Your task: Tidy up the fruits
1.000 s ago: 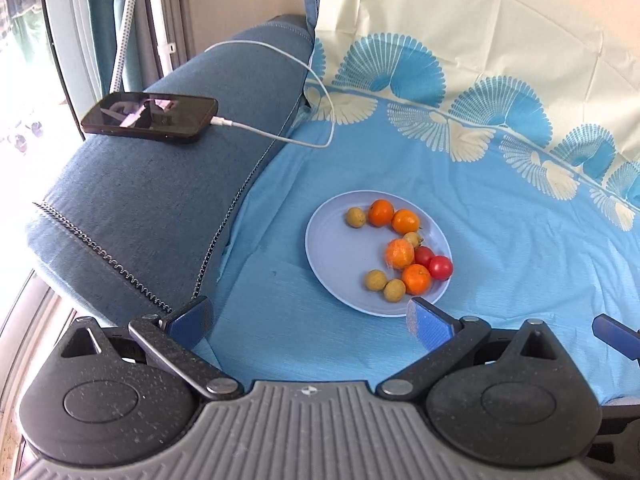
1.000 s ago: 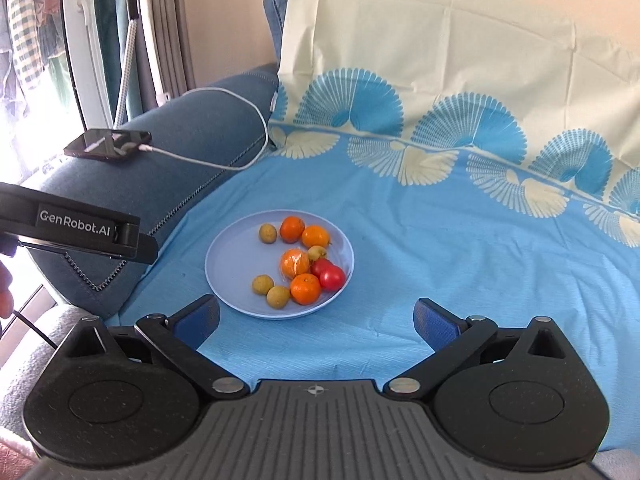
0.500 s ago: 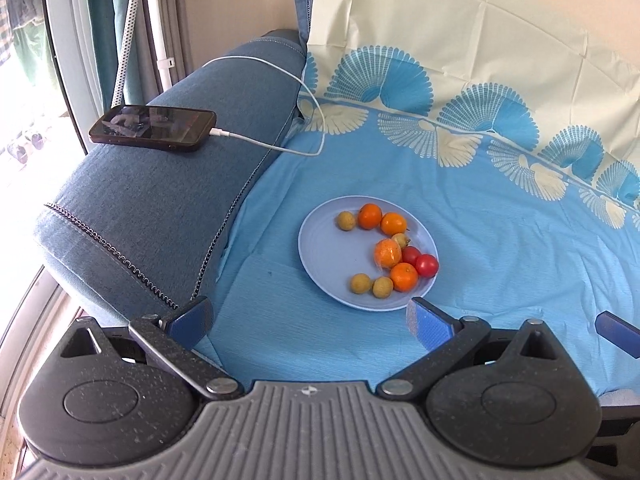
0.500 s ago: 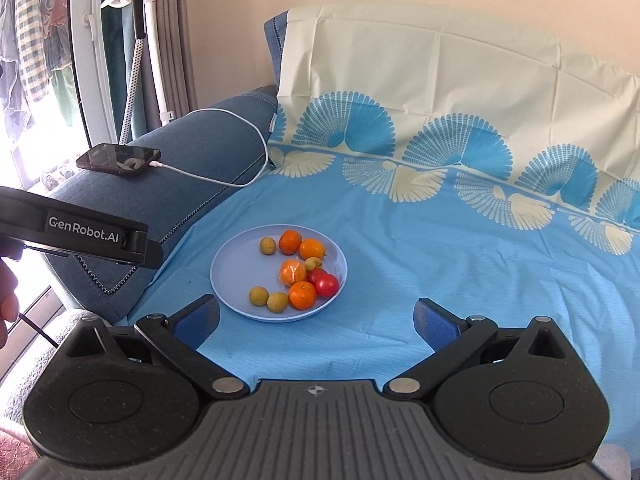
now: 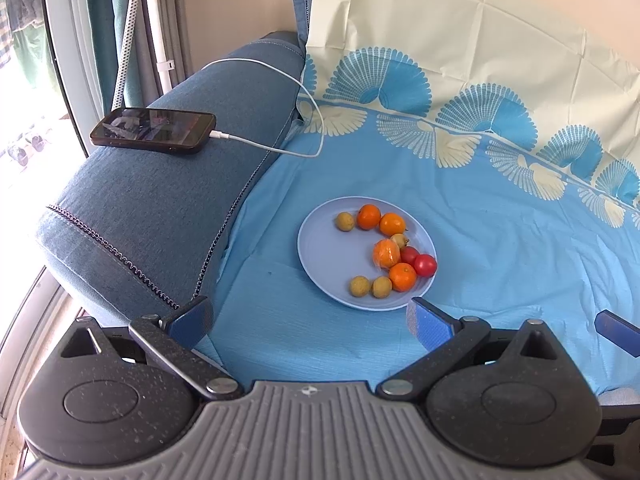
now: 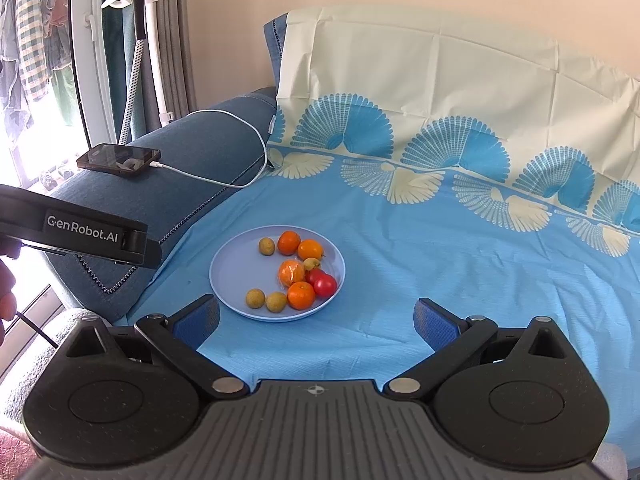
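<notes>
A pale blue plate (image 5: 324,248) (image 6: 232,268) lies on the blue sheet of a sofa seat. On it sit several small oranges (image 5: 368,217) (image 6: 301,295), two red tomatoes (image 5: 425,265) (image 6: 325,285) and several small tan-green round fruits (image 5: 360,286) (image 6: 255,298). My left gripper (image 5: 310,320) hovers open just short of the plate's near rim, with nothing between its fingers. My right gripper (image 6: 316,318) is also open and empty, a little back from the plate; the plate lies toward its left finger. The left gripper's body (image 6: 80,232) shows at the left of the right wrist view.
A dark phone (image 5: 154,130) (image 6: 119,159) rests on the blue sofa armrest (image 5: 160,208), with a white cable (image 5: 296,80) looping down to the seat. A cream and blue patterned cloth (image 5: 460,40) covers the backrest. A garment steamer stand (image 6: 140,20) and a window are at far left.
Both grippers have drawn back and up from the plate, so it looks smaller and farther. Both stay open; the fruits have not moved.
</notes>
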Demonstrator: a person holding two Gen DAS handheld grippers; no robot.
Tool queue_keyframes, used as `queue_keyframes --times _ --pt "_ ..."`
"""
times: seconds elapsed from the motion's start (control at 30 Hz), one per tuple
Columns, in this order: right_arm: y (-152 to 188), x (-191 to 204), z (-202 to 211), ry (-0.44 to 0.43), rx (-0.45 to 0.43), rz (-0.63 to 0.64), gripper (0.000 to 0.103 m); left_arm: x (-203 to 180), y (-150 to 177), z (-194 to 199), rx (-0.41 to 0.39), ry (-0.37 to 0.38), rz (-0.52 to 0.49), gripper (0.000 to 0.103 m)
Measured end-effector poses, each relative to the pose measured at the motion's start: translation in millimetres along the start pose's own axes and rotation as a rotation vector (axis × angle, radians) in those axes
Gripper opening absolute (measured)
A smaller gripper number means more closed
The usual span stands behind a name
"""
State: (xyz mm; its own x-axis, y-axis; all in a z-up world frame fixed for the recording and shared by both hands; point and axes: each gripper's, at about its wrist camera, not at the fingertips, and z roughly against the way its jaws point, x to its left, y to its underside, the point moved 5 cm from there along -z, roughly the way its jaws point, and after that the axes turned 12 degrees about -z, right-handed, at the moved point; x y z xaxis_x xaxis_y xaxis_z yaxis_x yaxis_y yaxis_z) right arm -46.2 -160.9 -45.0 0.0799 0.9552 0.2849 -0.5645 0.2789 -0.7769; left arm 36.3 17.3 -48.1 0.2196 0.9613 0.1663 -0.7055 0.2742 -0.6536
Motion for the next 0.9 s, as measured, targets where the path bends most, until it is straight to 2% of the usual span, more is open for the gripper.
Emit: queue_keyframes --times 0.9 --pt "1.8 -3.3 -1.6 0.006 0.005 -0.001 0.102 0.1 -2.2 -7.2 0.019 -0.020 -0.010 0.103"
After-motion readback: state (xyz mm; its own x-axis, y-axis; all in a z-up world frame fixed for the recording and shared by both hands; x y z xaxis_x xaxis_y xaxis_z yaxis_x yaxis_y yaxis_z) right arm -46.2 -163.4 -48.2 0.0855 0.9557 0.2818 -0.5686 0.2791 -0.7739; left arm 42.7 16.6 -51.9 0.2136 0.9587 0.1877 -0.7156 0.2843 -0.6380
